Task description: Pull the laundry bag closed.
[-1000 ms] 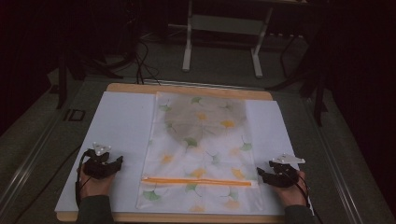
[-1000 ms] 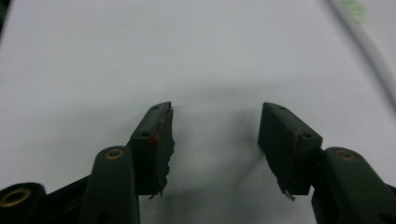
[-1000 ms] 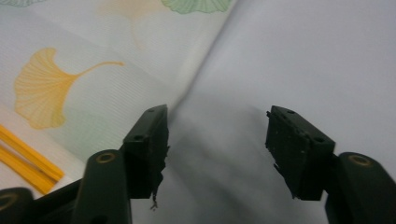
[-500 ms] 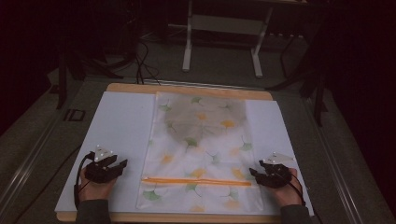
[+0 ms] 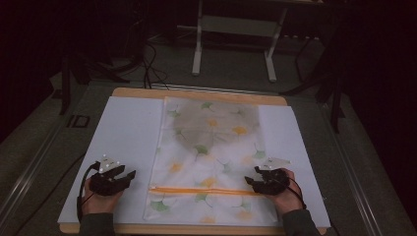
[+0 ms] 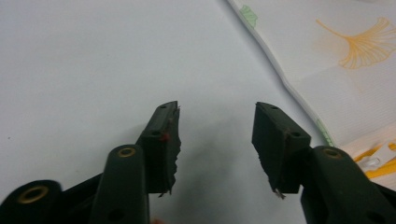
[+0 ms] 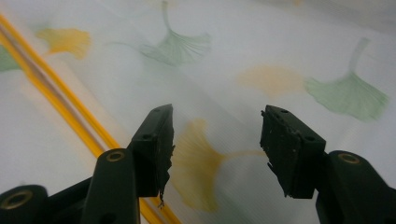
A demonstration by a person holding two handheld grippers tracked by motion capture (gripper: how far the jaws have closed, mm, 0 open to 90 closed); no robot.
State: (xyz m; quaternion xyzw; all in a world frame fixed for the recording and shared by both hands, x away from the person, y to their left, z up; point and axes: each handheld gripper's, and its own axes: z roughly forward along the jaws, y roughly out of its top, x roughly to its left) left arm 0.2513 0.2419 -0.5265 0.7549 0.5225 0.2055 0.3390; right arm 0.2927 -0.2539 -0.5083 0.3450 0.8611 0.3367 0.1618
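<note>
A white mesh bag [image 5: 211, 162] printed with green and yellow ginkgo leaves lies flat in the middle of the white mat [image 5: 123, 132]. An orange zipper [image 5: 201, 191] runs across its near end. My left gripper [image 5: 129, 176] rests on the mat just left of the bag's near left edge [image 6: 299, 100], open, nothing between its jaws; the zipper's white end [image 6: 380, 156] shows at the right of the left gripper view. My right gripper [image 5: 250, 181] hovers over the bag's right side close to the zipper [image 7: 70, 100], open and empty.
The mat lies on a wooden board [image 5: 196, 93] on a grey table. Dark floor with cables and a metal stand [image 5: 233, 44] lies beyond the far edge. Bare mat flanks the bag on both sides.
Both grippers have slid inward toward the bag. The right one has moved from the mat onto the bag's right side by the zipper. The bag has not moved.
</note>
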